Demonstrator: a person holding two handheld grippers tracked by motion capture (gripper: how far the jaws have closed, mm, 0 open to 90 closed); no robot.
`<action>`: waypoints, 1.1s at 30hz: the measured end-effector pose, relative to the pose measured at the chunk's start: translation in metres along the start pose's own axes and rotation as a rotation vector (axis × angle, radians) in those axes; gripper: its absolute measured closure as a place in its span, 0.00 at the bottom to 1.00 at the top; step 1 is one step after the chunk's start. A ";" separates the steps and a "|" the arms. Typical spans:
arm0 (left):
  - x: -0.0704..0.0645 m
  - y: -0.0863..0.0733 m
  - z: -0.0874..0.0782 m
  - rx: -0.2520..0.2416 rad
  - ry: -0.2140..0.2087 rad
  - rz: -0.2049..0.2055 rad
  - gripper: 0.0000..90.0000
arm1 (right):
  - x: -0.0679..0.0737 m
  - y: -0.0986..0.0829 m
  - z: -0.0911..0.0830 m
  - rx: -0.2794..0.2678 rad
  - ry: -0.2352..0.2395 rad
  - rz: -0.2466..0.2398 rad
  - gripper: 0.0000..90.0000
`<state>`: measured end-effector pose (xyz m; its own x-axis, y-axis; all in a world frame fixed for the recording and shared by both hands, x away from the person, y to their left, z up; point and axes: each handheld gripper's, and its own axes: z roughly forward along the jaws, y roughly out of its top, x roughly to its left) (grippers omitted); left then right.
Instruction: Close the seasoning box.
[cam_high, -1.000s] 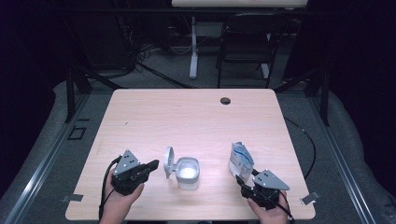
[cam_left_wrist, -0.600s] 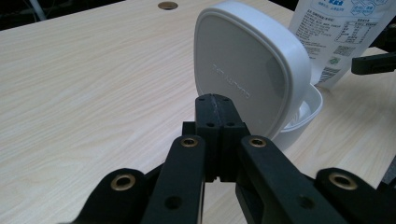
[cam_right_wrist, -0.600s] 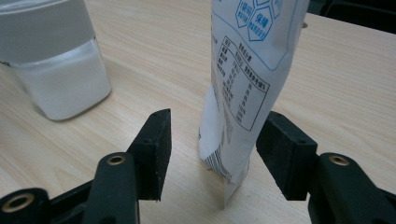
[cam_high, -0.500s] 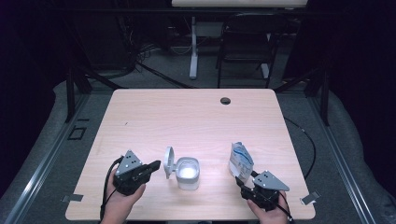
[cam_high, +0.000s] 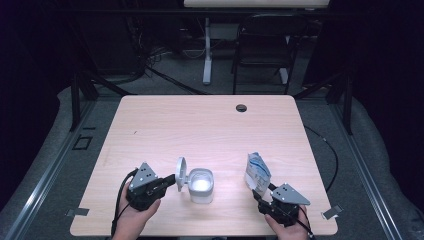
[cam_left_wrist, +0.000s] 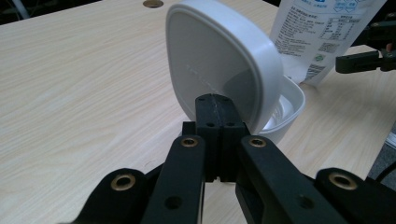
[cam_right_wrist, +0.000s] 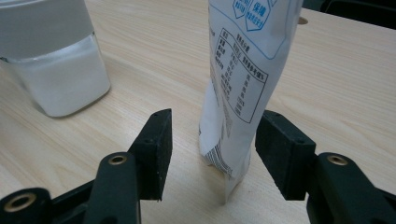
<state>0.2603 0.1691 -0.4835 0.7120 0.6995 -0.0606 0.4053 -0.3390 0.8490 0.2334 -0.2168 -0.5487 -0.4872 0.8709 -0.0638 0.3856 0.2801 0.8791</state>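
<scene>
On the near part of the wooden table stands a white tub with white contents, its hinged lid flipped up on the left side. The left gripper reaches toward the lid from the left; in the left gripper view its jaws are pressed together right at the lid's lower edge, but I cannot tell whether they pinch the edge or only touch it.

To the right of the tub, well apart from it, a white pouch with blue print stands upright. The right gripper sits just at its near side. In the right gripper view the jaws stand apart, one on each side of the pouch's bottom, with a gap on the left and the right jaw close to the pouch.
</scene>
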 end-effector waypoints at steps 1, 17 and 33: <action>-0.001 0.000 0.001 -0.003 0.000 0.001 1.00 | 0.000 0.000 0.000 0.004 0.000 0.001 0.51; -0.018 0.004 0.005 0.003 -0.044 0.062 1.00 | 0.001 -0.003 0.001 0.008 0.003 0.007 0.52; -0.003 0.002 -0.007 -0.028 -0.017 0.018 1.00 | 0.005 -0.004 0.000 0.015 -0.003 0.017 0.51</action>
<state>0.2549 0.1707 -0.4777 0.7287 0.6827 -0.0532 0.3761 -0.3340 0.8643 0.2292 -0.2140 -0.5526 -0.4784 0.8767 -0.0507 0.4054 0.2717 0.8729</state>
